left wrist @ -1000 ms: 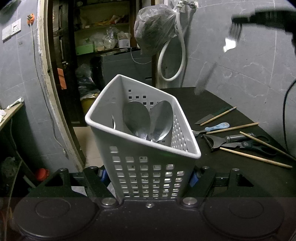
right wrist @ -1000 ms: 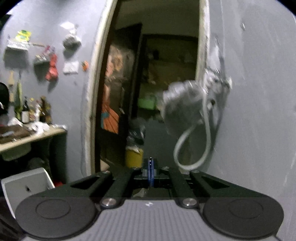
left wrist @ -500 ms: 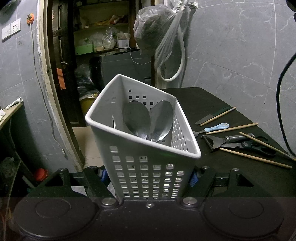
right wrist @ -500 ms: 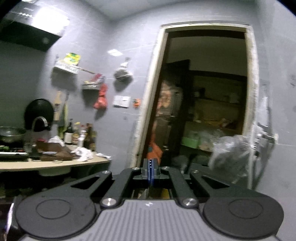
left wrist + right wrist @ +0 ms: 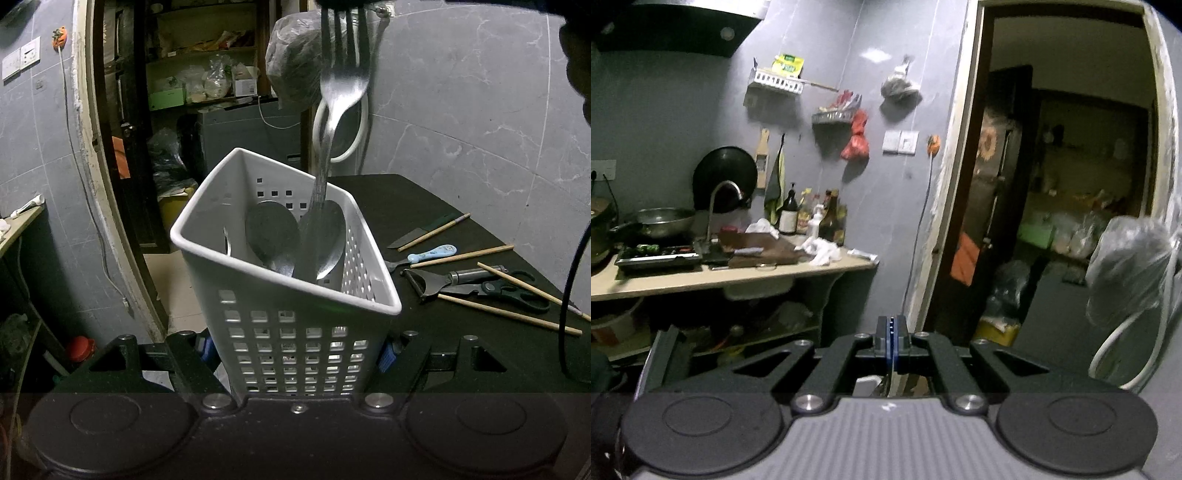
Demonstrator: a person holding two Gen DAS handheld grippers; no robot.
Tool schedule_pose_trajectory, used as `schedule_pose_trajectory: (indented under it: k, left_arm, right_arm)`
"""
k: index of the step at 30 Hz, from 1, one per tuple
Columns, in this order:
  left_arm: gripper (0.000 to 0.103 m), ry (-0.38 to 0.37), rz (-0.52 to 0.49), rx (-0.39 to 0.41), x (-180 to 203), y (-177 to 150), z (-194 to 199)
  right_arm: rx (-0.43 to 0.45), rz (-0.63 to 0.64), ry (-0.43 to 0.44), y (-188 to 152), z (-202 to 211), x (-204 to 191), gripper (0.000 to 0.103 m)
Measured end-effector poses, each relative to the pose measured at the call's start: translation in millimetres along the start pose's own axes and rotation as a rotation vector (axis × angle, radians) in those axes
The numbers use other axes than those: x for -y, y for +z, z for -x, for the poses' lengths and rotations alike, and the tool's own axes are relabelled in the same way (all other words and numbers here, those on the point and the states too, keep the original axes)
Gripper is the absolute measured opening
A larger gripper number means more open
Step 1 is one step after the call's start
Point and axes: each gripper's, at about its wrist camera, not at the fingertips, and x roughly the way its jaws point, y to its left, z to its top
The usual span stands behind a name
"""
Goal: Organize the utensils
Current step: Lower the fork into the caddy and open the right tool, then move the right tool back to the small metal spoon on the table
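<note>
Fork point(image 5: 341, 88) handle-down over caddy point(image 5: 284, 295), tines apparently in right gripper point(image 5: 891, 345)

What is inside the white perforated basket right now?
Inside the white basket: two spoons, bowls up, and the handle end of a fork hanging tines-up. A thin metal edge shows at left. The bottom is hidden.

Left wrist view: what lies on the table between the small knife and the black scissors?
Between the knife and the scissors, the left wrist view shows a blue-handled utensil, a wooden chopstick and a black peeler.
</note>
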Motion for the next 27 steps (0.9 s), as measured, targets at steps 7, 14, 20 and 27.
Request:
schedule_pose_trajectory:
  k: [7, 14, 20, 27]
  left_arm:
    - [0.077, 0.0, 0.001, 0.0, -0.2, -0.1, 0.0]
    - [0.077, 0.0, 0.001, 0.0, -0.2, -0.1, -0.1]
    - [0.077, 0.0, 0.001, 0.0, -0.4, -0.2, -0.1]
    - [0.076, 0.004, 0.005, -0.011, -1.0, -0.1, -0.8]
  right_arm:
    - [-0.042, -0.026, 0.006, -12.3, -8.3, -3.3, 0.002]
    - [-0.068, -0.017, 0.0, -22.0, -9.9, -8.5, 0.002]
    - [-0.086, -0.025, 0.005, -26.3, -13.3, -11.0, 0.002]
    - [-0.08, -0.11, -0.028, -32.9, -10.6, 1.3, 0.038]
